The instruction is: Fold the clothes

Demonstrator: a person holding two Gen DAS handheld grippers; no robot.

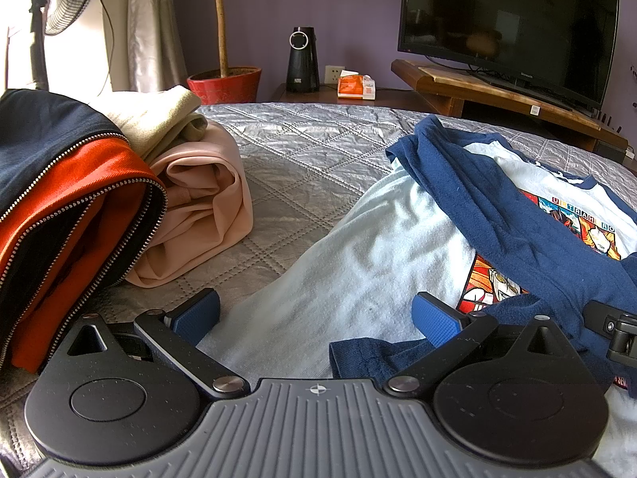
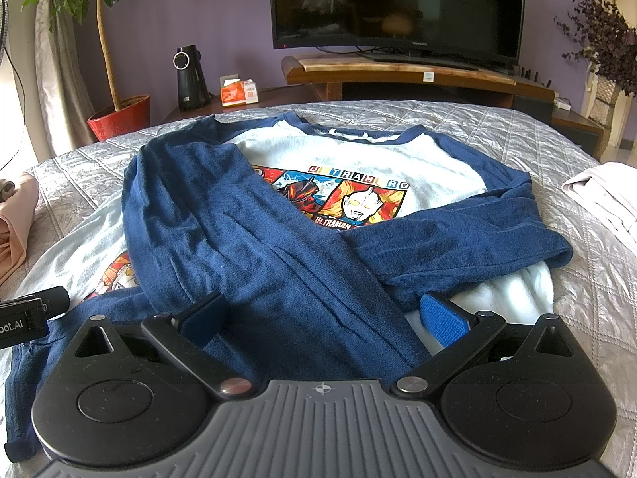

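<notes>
Both wrist views sit low and close over the bed (image 1: 318,151), facing the far wall. The left view has the shirt (image 1: 378,247) at lower right and the TV (image 1: 509,20) at upper right. The right view centres the shirt (image 2: 358,151) and TV (image 2: 398,0). Both share the pot (image 1: 225,83), lying left of frame.

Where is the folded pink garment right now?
The folded pink garment lies on the grey quilted bedspread at the left of the left wrist view, between the orange-and-navy zipped jacket and the white-and-navy printed shirt.
</notes>
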